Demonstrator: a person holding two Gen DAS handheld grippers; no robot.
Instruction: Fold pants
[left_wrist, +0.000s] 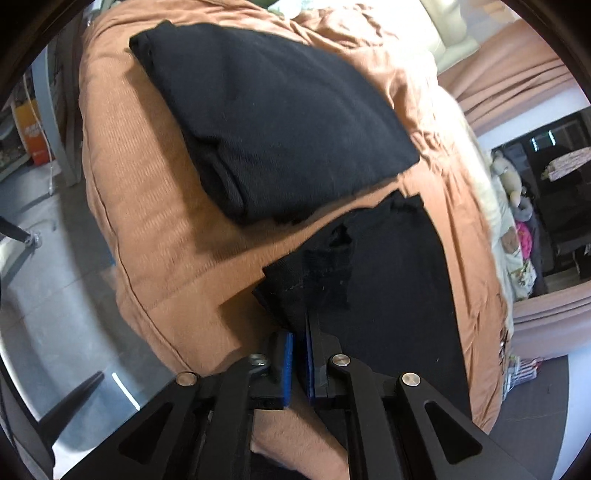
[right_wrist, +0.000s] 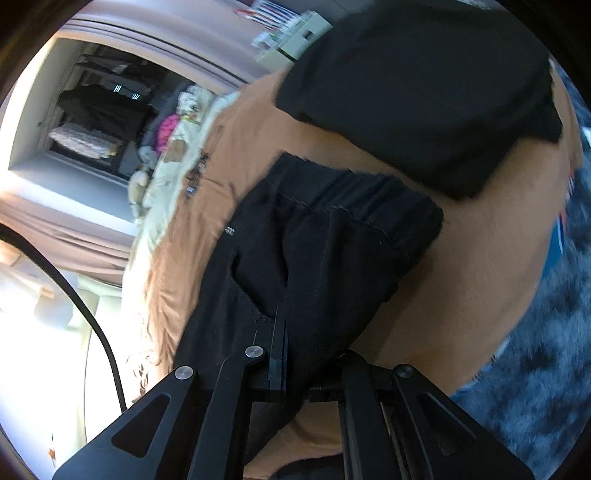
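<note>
Black pants (left_wrist: 384, 280) lie on an orange-brown bed cover (left_wrist: 147, 206). My left gripper (left_wrist: 300, 332) is shut on an edge of the pants near the bed's corner; blue pads (left_wrist: 286, 363) pinch the cloth. In the right wrist view the pants (right_wrist: 325, 251) show their elastic waistband (right_wrist: 373, 206). My right gripper (right_wrist: 291, 332) is shut on the pants below the waistband; its right finger is hidden under the cloth. A second black garment (left_wrist: 273, 118), folded, lies further back on the bed; it also shows in the right wrist view (right_wrist: 424, 85).
The bed's edge drops to a grey floor (left_wrist: 59, 258) on the left. Stuffed toys (left_wrist: 513, 181) and cream bedding (left_wrist: 447, 33) sit beyond the bed. A grey shaggy rug (right_wrist: 546, 362) lies beside the bed. A black cable (right_wrist: 99, 332) crosses the left.
</note>
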